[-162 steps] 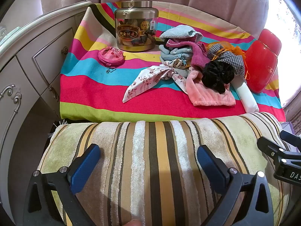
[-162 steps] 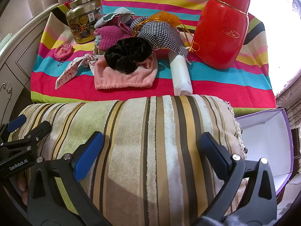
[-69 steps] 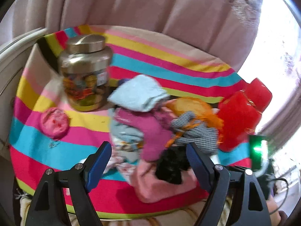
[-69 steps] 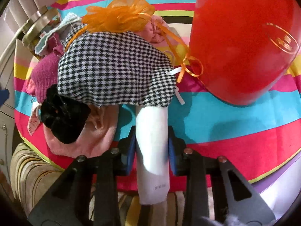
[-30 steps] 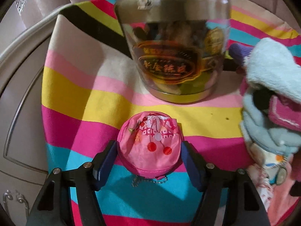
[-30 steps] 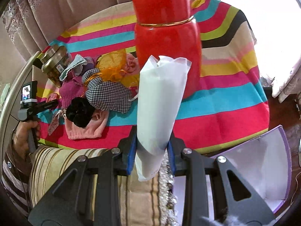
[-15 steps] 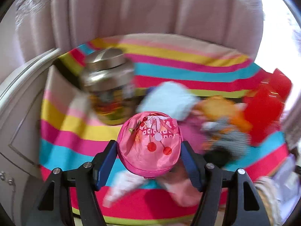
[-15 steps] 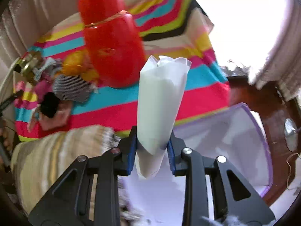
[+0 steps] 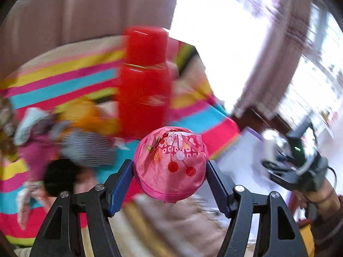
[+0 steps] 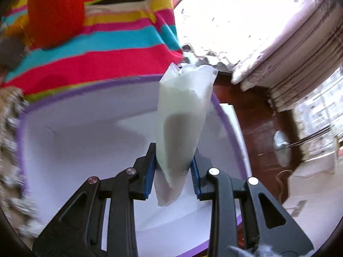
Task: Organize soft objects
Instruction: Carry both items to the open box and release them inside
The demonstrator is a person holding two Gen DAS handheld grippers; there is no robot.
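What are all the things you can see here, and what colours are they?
Round pouch: 1, pink with cherries, held off the table in the left gripper.
White roll: 1, white, in the right gripper, over the box.
Box: 1, white inside with a purple rim, beside the table; nothing seen in it.
Flask: 1, red, upright on the table.
Tablecloth: 1, striped pink, blue, yellow and red.
Soft pile: blurred; black, checked, orange, magenta and pale blue pieces, left of the flask.
Cushion: 1, striped beige, in front of the table.
Curtains: pinkish, behind the table.
Left hand-held gripper: black with blue pads.
Right hand-held gripper: the same.
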